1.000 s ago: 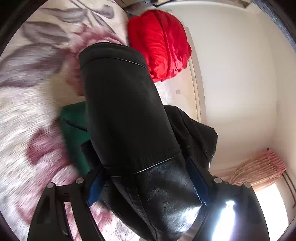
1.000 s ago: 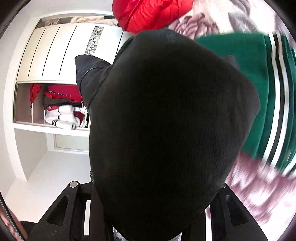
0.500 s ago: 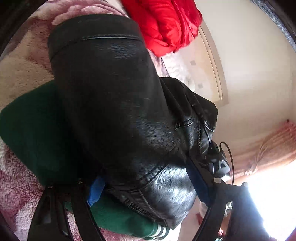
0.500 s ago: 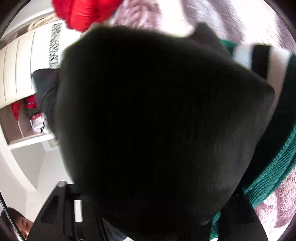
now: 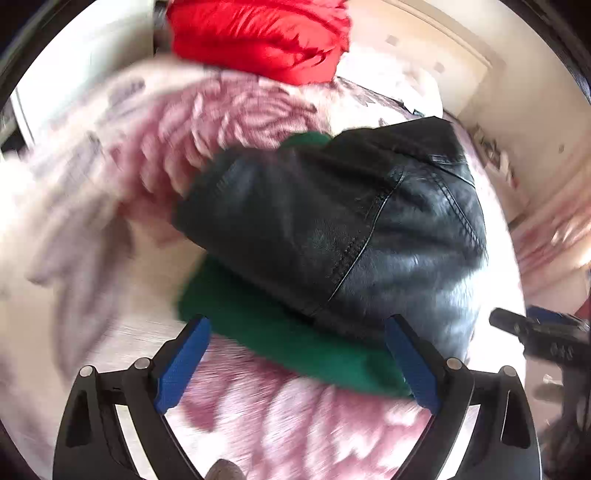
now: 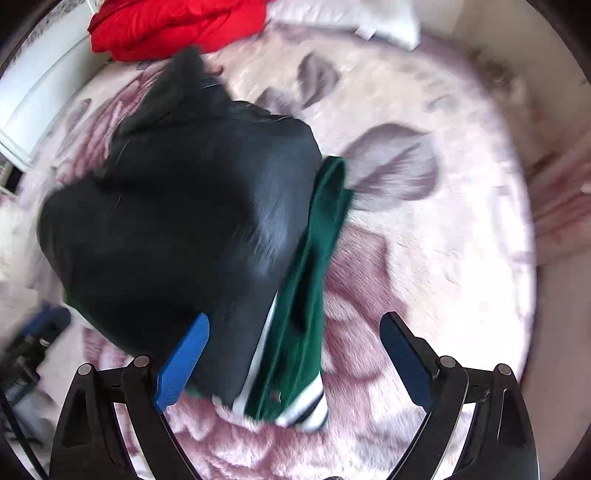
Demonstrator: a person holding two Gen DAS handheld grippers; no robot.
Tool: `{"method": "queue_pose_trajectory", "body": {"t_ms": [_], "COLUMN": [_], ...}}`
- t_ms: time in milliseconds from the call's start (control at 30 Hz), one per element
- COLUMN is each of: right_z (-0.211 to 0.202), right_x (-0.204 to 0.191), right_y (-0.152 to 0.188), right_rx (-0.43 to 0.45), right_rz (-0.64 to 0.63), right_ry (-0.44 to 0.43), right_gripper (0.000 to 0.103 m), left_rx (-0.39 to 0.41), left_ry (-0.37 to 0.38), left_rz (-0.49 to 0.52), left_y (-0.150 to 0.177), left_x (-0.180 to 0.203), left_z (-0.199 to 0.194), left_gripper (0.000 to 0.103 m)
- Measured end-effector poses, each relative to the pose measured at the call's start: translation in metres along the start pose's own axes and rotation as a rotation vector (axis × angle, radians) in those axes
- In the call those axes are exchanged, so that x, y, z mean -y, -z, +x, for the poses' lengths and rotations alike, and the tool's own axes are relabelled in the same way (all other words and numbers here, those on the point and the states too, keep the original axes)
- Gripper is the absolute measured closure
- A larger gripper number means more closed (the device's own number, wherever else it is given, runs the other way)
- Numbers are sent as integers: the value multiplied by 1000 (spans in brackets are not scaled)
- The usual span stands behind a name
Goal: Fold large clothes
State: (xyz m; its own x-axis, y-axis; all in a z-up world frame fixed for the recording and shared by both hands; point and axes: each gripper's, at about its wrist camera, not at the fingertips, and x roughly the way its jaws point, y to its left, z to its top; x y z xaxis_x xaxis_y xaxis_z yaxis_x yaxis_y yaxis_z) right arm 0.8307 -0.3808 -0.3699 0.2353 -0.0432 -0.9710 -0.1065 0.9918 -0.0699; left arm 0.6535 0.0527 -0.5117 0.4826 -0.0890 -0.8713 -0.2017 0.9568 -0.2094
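Note:
A folded black leather jacket (image 5: 332,229) (image 6: 177,229) lies on top of a folded green garment (image 5: 280,332) (image 6: 314,280) with white stripes, both on a pink flowered blanket (image 5: 129,166) (image 6: 424,258). My left gripper (image 5: 295,350) hovers above the near edge of the stack, its jaws opening wide, blue pads clear of the cloth. My right gripper (image 6: 295,347) hangs over the stack's striped end, jaws also opening, nothing pressed between the pads. Part of the right gripper (image 5: 543,336) shows at the right edge of the left wrist view.
A crumpled red garment (image 5: 266,37) (image 6: 173,22) lies at the far end of the bed. A white pillow (image 6: 354,18) sits behind it. Pale walls and a pink curtain (image 5: 554,236) border the bed.
Both grippers held the black jacket up in the air, then let it down onto the green garment. Their jaws have spread off it and both views now look down at the stack.

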Motion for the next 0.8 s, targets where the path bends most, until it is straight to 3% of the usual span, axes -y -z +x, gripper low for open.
{"method": "queue_pose_trajectory", "body": {"t_ms": [100,233,333,467,800], "right_z": [-31,-119,-159,-250,-452], "right_x": [-4,-33,-30,-24,-33], "right_y": [64,113,153,201,310], "right_rx": [43,154,187,232,350], "right_rz": [75,131,167,207,257], "right_ry": [43,143,172,176,223], "right_gripper": [7,6,5,5,5], "left_rx": [34,68,88,104,200], "left_ry": [-61,-82,-105,-96,-67], "left_rz": [86,149,174,213,289], "left_y": [18,29,28,30,81], "left_x": [9,6,1,-1,7], "left_z": [-46,-112,-160,-216,-388], "left_gripper": [7,6,6,6,6]}}
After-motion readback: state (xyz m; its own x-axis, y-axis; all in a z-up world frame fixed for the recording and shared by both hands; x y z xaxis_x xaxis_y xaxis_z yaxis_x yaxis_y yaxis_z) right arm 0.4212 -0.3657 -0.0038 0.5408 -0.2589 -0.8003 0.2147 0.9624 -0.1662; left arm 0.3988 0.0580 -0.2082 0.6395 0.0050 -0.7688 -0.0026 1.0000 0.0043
